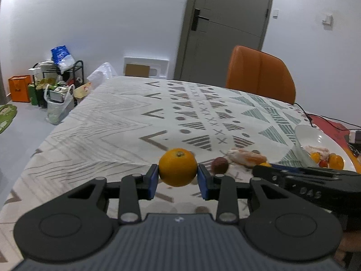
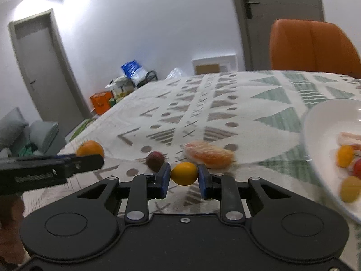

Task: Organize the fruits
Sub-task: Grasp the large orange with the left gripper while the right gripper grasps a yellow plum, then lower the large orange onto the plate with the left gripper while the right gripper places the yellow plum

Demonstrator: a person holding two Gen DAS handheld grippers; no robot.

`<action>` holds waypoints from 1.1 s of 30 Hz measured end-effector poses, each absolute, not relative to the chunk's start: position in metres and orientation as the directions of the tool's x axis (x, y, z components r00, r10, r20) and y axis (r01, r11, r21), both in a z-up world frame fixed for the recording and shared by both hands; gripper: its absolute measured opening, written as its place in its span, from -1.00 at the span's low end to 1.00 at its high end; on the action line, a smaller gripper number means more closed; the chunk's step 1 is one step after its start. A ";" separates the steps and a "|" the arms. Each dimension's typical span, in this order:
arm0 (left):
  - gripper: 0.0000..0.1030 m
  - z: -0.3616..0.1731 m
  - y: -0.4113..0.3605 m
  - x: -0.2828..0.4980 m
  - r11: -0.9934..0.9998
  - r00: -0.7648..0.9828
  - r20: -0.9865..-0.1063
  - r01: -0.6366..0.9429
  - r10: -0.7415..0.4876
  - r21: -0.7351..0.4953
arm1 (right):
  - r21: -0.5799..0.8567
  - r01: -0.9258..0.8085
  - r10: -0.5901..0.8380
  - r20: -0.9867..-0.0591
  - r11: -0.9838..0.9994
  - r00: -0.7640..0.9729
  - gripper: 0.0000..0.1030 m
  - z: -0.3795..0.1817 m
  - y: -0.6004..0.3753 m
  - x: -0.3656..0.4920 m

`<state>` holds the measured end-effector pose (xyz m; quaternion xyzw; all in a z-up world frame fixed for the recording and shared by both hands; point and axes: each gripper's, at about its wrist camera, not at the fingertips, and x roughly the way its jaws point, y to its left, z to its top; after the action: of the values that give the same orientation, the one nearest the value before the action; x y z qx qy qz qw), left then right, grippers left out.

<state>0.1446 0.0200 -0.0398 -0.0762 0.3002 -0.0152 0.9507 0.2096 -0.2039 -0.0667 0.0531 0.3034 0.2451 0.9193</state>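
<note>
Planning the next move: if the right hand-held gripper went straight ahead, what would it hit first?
Probably nothing nearby. The right hand-held gripper, gripping the yellow fruit, faces bare tablecloth; the wrapped fruit sits slightly right. Depth is unclear.

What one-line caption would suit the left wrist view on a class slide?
Left gripper holds an orange above the patterned tablecloth; a white plate of fruit waits at right.

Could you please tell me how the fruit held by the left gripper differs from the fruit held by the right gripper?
The orange in the left gripper is a deeper orange and round, with a stem scar on top; the yellow fruit in the right gripper is paler yellow, smooth and slightly oval. The orange spreads its jaws wider than the yellow fruit does. Both are clamped between blue pads above the patterned tablecloth.
</note>
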 end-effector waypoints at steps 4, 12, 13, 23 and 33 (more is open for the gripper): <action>-0.31 -0.041 -0.002 0.152 0.986 0.812 -0.572 0.019 -0.112 -0.166 | 0.266 -0.381 0.465 -0.502 0.885 0.729 -0.52 -0.057 -0.227 0.200; -0.31 -0.036 -0.044 0.159 0.980 0.809 -0.558 0.106 -0.184 -0.170 | 0.267 -0.314 0.408 -0.473 0.911 0.781 -0.52 -0.048 -0.265 0.189; -0.31 -0.036 -0.048 0.159 0.979 0.809 -0.556 0.115 -0.192 -0.170 | 0.266 -0.307 0.401 -0.472 0.914 0.785 -0.52 -0.048 -0.268 0.188; -0.31 -0.030 -0.089 0.167 0.965 0.797 -0.543 0.205 -0.262 -0.165 | 0.267 -0.234 0.338 -0.468 0.935 0.816 -0.52 -0.049 -0.308 0.181; -0.31 -0.030 -0.119 0.177 0.951 0.778 -0.546 0.264 -0.310 -0.164 | 0.269 -0.169 0.283 -0.479 0.948 0.831 -0.52 -0.055 -0.341 0.177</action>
<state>0.1766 -0.1191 -0.0299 -0.0391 0.2961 -0.1521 0.9422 0.1770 -0.3406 -0.0555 0.1082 0.2656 0.1189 0.9506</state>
